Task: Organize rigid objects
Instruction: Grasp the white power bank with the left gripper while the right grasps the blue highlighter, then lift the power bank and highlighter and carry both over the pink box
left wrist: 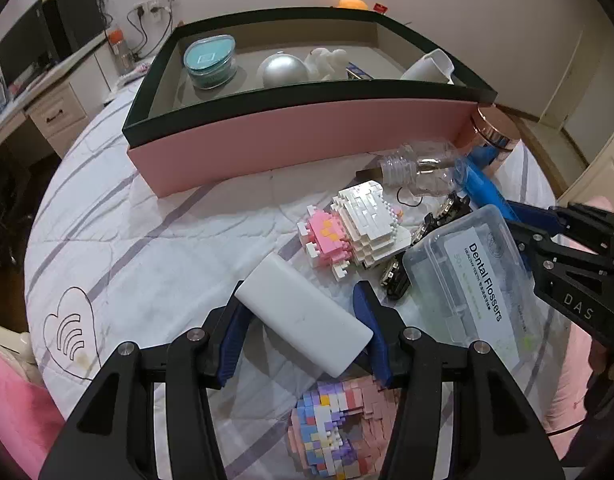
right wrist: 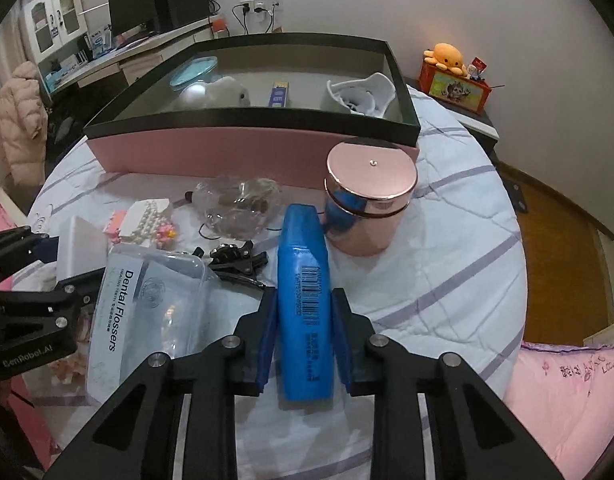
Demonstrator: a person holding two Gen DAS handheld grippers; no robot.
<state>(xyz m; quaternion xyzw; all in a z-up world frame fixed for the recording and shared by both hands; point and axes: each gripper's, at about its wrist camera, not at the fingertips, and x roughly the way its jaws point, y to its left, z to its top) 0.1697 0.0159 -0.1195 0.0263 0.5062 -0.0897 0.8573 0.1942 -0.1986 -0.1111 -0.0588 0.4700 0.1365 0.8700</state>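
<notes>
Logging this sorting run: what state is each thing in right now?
Left tongs: shut on white block.
Right tongs: shut on blue marker.
Pink box: open, partly filled.
Clear bottle: on its side.
Rose-gold jar: upright, lidded.
Flosser case: lying flat.

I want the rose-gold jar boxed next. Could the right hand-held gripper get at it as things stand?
Probably not yet: the right hand-held gripper is shut on the blue highlighter. Otherwise the rose-gold jar stands just ahead with bare bedding on its right.
</notes>
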